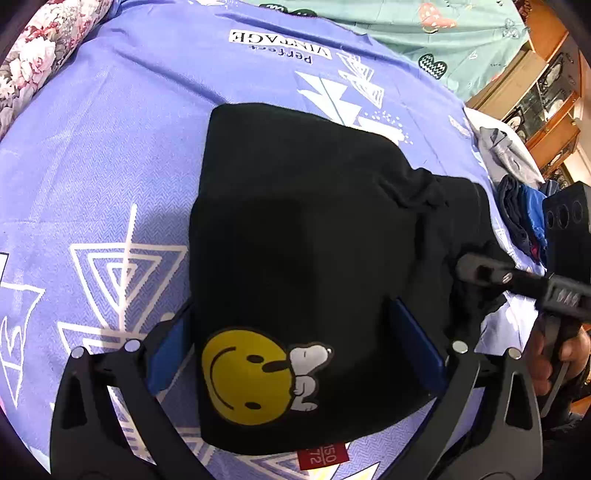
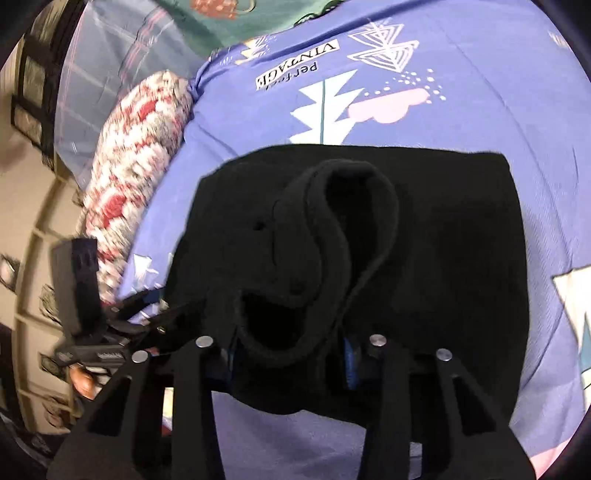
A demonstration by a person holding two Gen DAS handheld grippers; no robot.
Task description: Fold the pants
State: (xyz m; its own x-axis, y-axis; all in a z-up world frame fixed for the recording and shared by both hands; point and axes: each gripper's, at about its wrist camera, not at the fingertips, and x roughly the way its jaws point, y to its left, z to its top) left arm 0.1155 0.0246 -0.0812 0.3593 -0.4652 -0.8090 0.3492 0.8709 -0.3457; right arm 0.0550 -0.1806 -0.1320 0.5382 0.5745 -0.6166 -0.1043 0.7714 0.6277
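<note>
The black pants lie folded on the purple bedsheet, with a yellow smiley and Snoopy print near me. My left gripper is open, its blue pads wide apart on either side of the pants' near end. My right gripper is shut on the pants' bunched waistband and holds it just above the sheet; it also shows in the left wrist view at the pants' right edge. The pants show in the right wrist view too.
A floral rolled quilt lies along the bed's left side. A green sheet lies at the far end. Folded clothes are stacked at the right edge, with wooden cabinets beyond. A red size tag sticks out.
</note>
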